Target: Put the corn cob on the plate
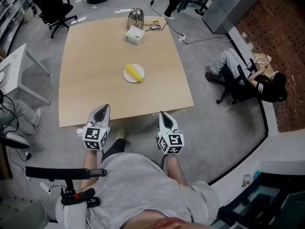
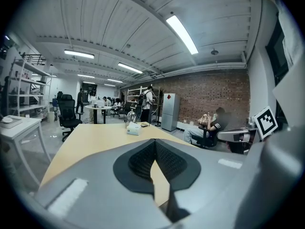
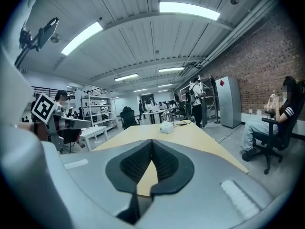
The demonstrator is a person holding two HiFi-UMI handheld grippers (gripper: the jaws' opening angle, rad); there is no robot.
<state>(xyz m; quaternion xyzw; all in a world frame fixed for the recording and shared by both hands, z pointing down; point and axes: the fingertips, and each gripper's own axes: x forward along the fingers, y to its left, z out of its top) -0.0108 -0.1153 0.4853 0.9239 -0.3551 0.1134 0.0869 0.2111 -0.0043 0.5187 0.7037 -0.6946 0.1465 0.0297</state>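
Left grey hand-held gripper [image 1: 105,108]: jaws together, nothing between. Right grey hand-held gripper [image 1: 163,113]: likewise closed, empty. Both over near edge of tan wooden table [image 1: 90,56]. Yellow corn cob [image 1: 135,72] lies on small round white plate [image 1: 127,78] near table centre, well apart from grippers. Judged: task done, nothing left.

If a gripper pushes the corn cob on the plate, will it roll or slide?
The corn cob looks long and rounded, so it would probably roll sideways. It lies straight on the plate, so it is likely stiff. The plate may slide on the smooth table.
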